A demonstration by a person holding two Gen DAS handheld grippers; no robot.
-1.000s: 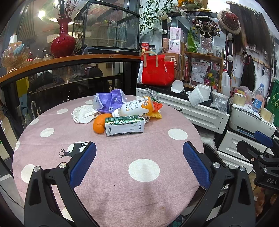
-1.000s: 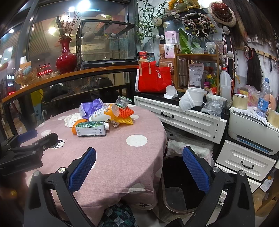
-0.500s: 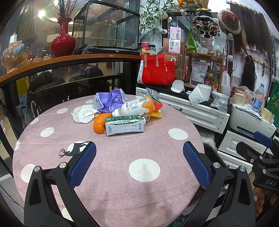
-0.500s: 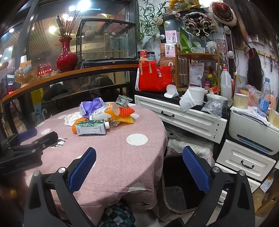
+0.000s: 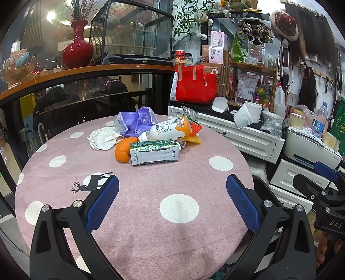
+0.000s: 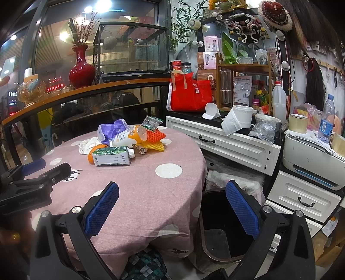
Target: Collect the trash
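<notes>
Trash pile [image 5: 151, 137] heaped at far side of round table [image 5: 140, 215]: milk carton [image 5: 154, 152] lying in front, orange [image 5: 123, 150] touching it. Left gripper [image 5: 172, 200] held level over near edge, spread wide, nothing gripped. Right gripper [image 6: 172, 206] likewise agape, held above bin [image 6: 217, 234] beside table.

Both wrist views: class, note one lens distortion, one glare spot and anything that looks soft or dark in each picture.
Left wrist view: the fisheye bows the wooden rail into an arc, a ceiling lamp flares, corners go black, and the milk carton is sharp. Right wrist view: the same bowing, lamps blown out at top, and the bin interior is lost in shadow.
</notes>
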